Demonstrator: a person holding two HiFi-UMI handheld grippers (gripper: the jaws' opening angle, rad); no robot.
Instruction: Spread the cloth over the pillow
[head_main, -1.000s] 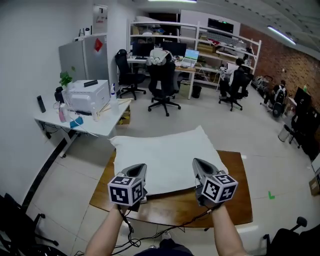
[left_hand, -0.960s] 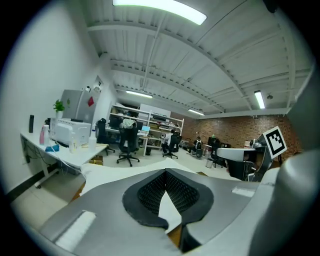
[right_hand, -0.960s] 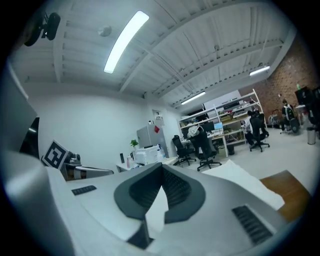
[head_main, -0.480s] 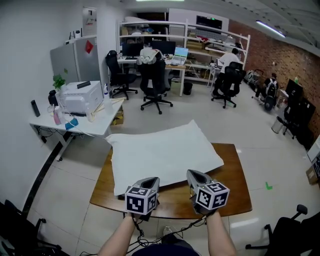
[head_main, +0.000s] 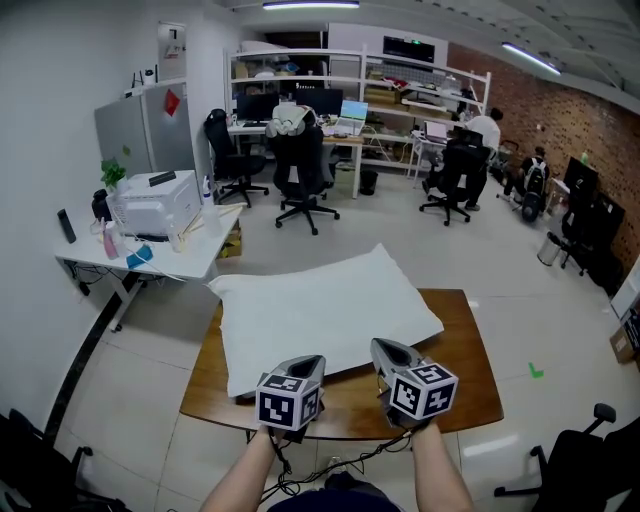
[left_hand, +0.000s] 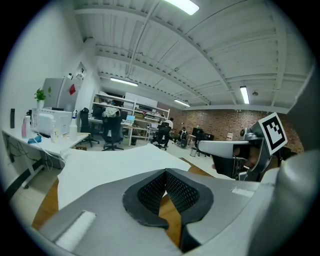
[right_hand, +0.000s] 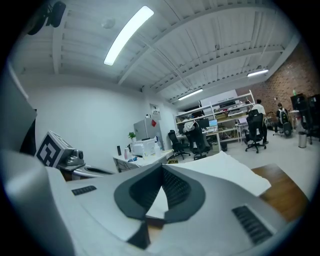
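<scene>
The white cloth (head_main: 320, 310) lies flat and fairly smooth just ahead of both tools, draped over a soft bulge that is presumably the pillow, which is wholly covered and does not show. The left tool (head_main: 308, 363) and the right tool (head_main: 388, 350) sit side by side at the cloth's near edge, each with its jaws together and nothing visibly caught between them. Under them is the wooden surface (head_main: 460, 385), bare to the right tool's side. The spreading looks essentially done; at most a corner might want straightening.
</scene>
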